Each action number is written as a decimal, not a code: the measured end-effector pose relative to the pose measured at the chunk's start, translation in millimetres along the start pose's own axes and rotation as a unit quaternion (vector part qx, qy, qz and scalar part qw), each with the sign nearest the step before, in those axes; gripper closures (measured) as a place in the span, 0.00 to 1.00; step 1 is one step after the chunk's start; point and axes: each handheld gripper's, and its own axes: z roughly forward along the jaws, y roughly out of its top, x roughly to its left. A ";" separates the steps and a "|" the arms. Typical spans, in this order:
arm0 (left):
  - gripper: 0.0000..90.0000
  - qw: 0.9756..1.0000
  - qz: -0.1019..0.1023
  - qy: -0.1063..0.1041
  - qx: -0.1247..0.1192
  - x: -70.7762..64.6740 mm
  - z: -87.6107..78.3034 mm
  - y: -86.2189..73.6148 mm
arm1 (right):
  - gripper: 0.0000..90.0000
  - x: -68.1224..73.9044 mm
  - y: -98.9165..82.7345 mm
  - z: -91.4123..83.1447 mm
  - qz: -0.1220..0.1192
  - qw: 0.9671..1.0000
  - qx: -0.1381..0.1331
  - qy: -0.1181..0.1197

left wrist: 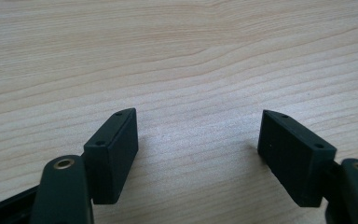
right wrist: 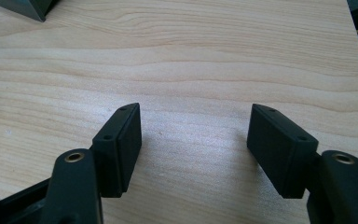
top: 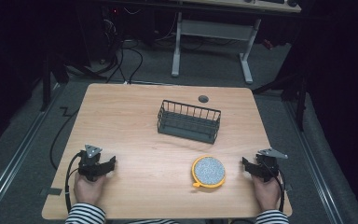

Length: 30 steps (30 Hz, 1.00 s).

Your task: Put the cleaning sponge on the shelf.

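Basket (top: 189,121) mid-table; both tongs (top: 108,164) (top: 245,164) gape near the front edge.

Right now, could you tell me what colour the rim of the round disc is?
Yellow-orange, around a speckled grey face; the high view shows it best.

No writing to read

I find no words, labels, brands or numbers on anything before me: the wooden table (top: 135,116), the wire basket (top: 189,121) and the speckled round disc (top: 208,171) near the table's front edge all carry no print I can make out.
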 end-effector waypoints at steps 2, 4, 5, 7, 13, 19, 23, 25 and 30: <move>0.33 1.000 -0.001 0.000 0.000 0.1 0.1 0.1 | 0.39 0.0 0.0 0.1 0.001 1.000 -0.001 0.001; 0.33 1.000 -0.001 0.000 0.000 0.2 0.1 0.1 | 0.40 0.0 0.0 0.0 0.001 1.000 -0.001 0.001; 0.32 1.000 -0.001 0.000 0.000 0.0 0.2 0.1 | 0.41 -0.2 0.0 0.0 0.000 1.000 -0.001 0.004; 0.32 1.000 -0.001 0.000 0.000 0.0 0.2 0.1 | 0.41 -0.2 -0.1 0.0 -0.001 1.000 -0.001 0.004; 0.33 1.000 -0.001 0.000 0.000 0.1 0.2 0.1 | 0.42 -0.3 -0.1 0.0 0.000 1.000 -0.002 0.003; 0.36 1.000 0.001 -0.003 -0.003 1.4 -0.2 0.2 | 0.42 0.5 0.0 -0.3 0.000 1.000 -0.001 0.000; 0.41 1.000 -0.010 -0.005 -0.004 2.7 -0.5 1.4 | 0.42 0.6 -0.1 -0.4 0.001 1.000 -0.001 0.000; 0.43 1.000 -0.016 -0.013 0.003 2.7 -0.3 4.6 | 0.42 0.6 -0.1 -0.4 0.001 1.000 -0.001 0.000; 0.44 1.000 -0.010 -0.028 0.002 -3.2 -1.6 19.0 | 0.42 0.6 -0.3 -0.4 0.000 1.000 -0.001 0.001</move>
